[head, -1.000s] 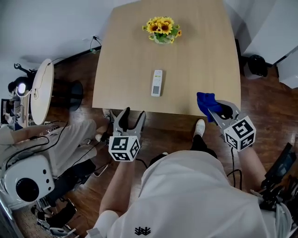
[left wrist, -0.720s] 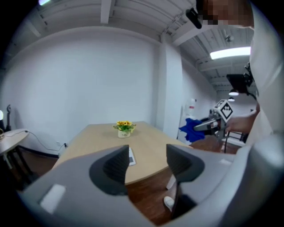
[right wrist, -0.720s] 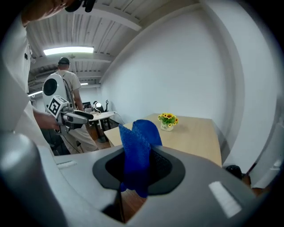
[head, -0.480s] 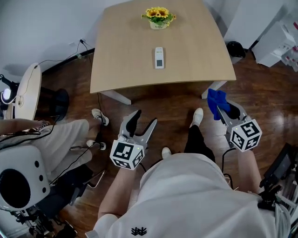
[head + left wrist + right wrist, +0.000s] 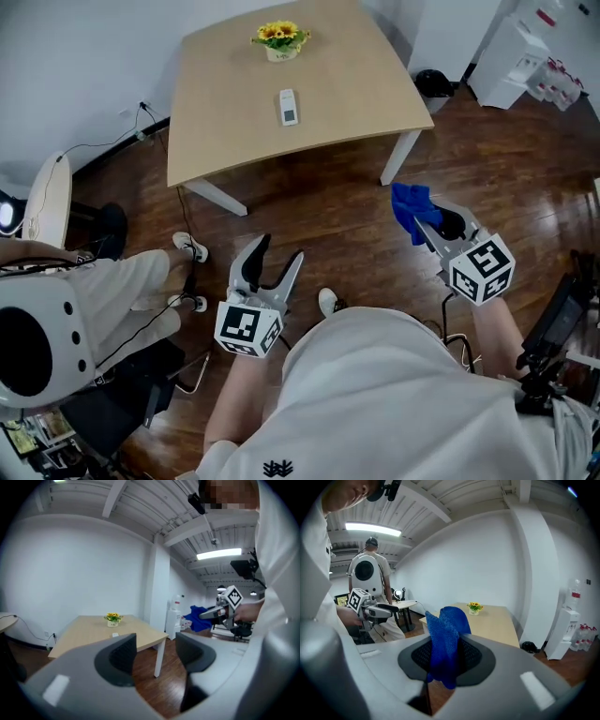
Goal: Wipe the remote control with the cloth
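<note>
A white remote control [image 5: 289,106] lies flat in the middle of the wooden table [image 5: 225,122], far ahead of both grippers. My right gripper [image 5: 422,223] is shut on a blue cloth [image 5: 410,210] that bunches up out of its jaws [image 5: 446,634]. It hangs over the wood floor to the right of the table's near corner. My left gripper [image 5: 272,261] is open with nothing between its fingers [image 5: 123,656], held over the floor in front of the table. The table [image 5: 89,632] shows small in the left gripper view.
A pot of yellow flowers [image 5: 279,39] stands at the table's far end. A seated person [image 5: 103,291] and a round white table [image 5: 45,202] are at the left. A black bin [image 5: 433,82] and white cabinets [image 5: 525,56] stand at the right.
The table and remote have slid further away and leftward in the head view. Both grippers now hang over bare floor, well back from the table. The cloth stays clamped in the right one.
</note>
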Available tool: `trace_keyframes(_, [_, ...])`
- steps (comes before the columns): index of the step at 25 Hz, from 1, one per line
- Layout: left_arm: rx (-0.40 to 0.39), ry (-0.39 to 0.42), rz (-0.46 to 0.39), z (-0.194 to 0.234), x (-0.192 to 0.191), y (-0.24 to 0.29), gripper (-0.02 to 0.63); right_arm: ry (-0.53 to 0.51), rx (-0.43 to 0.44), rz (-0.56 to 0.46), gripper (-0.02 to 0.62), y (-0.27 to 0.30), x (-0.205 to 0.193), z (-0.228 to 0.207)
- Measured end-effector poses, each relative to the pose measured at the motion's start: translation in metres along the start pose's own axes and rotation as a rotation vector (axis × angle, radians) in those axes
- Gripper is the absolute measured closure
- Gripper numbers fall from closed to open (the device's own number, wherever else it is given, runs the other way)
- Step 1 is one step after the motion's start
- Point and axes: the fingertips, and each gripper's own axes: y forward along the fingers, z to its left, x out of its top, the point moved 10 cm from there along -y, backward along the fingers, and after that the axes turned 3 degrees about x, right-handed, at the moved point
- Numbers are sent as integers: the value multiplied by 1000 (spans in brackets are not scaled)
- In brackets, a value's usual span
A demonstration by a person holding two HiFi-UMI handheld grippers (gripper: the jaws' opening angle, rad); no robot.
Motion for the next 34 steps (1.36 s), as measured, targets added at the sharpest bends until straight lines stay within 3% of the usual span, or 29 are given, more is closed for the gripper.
trace_keyframes(7, [-27, 30, -10, -84, 11, -22, 324, -33, 48, -63, 509, -67, -11, 21])
trace_keyframes(13, [-34, 40, 18, -144, 9, -33, 324, -29, 72, -54, 511, -106, -35, 24])
trace_keyframes(22, [-39, 69, 61, -184, -3, -39, 324, -27, 90, -49, 510, -133, -58, 27])
trace_keyframes(28, [-47, 76, 60, -202, 3, -38, 324, -27, 106, -46, 511, -147, -49, 29])
trace_keyframes(34, [-40, 98, 57, -213, -10, -50, 324, -42, 109, -53, 510, -159, -66, 40])
